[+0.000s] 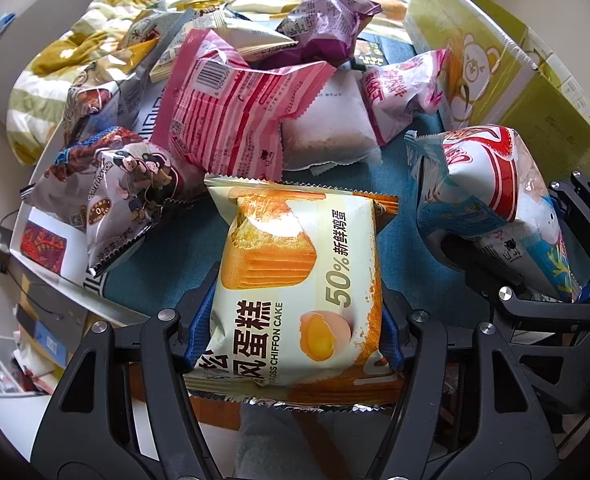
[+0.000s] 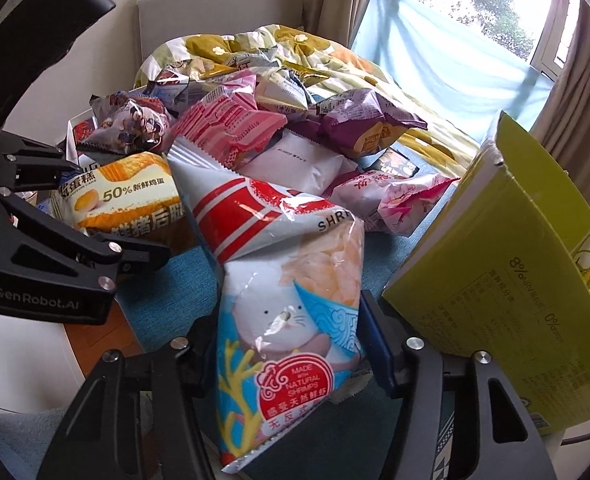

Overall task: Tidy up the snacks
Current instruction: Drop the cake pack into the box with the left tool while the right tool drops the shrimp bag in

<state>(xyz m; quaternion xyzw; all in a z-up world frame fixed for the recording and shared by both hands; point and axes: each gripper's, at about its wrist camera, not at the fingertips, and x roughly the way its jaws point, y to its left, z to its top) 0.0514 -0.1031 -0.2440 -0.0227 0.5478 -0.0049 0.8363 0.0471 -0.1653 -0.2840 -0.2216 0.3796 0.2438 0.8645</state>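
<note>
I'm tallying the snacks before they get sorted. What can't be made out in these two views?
- Green box interior: both views, its own wall hides it.
- Packets under the pink striped packet: left wrist view, buried in the pile.
- Chiffon cake packet near end: both views, left hand-held gripper covers it.

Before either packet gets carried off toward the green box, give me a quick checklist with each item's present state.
1. Left gripper fingers pressed on both sides of the chiffon cake packet: ok.
2. Right gripper fingers clamped on the shrimp chips bag: ok.
3. Cake packet clear of the neighbouring pink packet: ok.
4. Green box opening facing the grippers: cannot tell.
5. Shrimp chips bag held near its middle: not ok, the grip is low and the top flops.
6. The two grippers are apart from each other: ok.
</note>
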